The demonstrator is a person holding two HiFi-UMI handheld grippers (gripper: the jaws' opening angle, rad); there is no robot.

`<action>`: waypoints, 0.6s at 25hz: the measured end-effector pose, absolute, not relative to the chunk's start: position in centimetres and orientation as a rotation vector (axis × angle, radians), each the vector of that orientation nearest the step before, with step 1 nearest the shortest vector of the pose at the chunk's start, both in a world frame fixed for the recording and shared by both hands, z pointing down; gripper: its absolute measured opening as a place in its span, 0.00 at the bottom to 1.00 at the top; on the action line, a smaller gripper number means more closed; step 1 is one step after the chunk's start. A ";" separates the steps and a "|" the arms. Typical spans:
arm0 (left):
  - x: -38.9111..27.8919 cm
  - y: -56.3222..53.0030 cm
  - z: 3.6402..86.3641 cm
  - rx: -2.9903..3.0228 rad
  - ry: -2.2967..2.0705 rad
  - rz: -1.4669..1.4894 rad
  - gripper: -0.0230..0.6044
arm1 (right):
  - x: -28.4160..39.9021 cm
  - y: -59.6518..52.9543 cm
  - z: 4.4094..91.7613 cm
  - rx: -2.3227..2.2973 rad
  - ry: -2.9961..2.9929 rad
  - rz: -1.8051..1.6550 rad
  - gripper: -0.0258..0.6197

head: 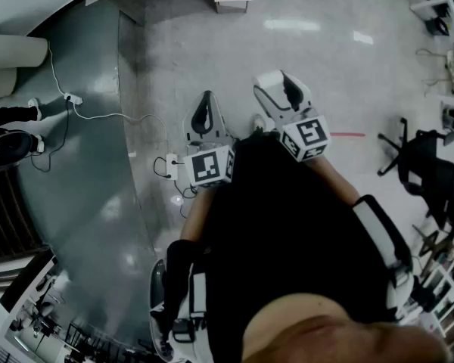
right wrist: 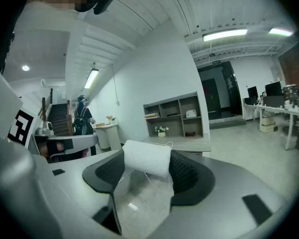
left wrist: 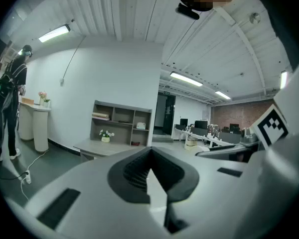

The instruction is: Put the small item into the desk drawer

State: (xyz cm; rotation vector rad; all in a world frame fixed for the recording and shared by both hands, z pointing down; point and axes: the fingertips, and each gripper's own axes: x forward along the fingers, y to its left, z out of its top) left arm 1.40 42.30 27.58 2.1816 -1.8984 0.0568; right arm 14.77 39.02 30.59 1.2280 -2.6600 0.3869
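My right gripper [right wrist: 148,167] is shut on a small white padded item [right wrist: 144,158] that spans the gap between both black pads, and a thin white cord hangs from it. In the head view that gripper [head: 278,82] points forward above the pale floor. My left gripper [left wrist: 149,158] has its jaws together with nothing between them, and it is held beside the other one [head: 206,103]. A grey desk [left wrist: 97,147] stands ahead in front of an open shelf unit [left wrist: 122,123]. The same desk [right wrist: 187,145] shows in the right gripper view. I see no drawer front from here.
A person in dark clothes [left wrist: 7,101] stands at the left by a white round counter [left wrist: 34,123]. A white cable with a power strip [head: 74,98] lies on the dark floor. A black office chair [head: 427,165] stands at the right, with office desks [right wrist: 284,114] behind.
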 end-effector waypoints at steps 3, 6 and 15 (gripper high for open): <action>2.1 42.1 27.4 2.185 -1.901 0.051 0.02 | 15.2 38.9 30.5 1.217 -2.671 0.368 0.46; 2.6 42.1 27.4 2.188 -1.905 0.053 0.02 | 15.5 38.9 30.5 1.209 -2.673 0.379 0.47; 5.2 41.9 27.3 2.198 -1.924 0.084 0.02 | 17.7 38.6 30.4 1.197 -2.696 0.417 0.47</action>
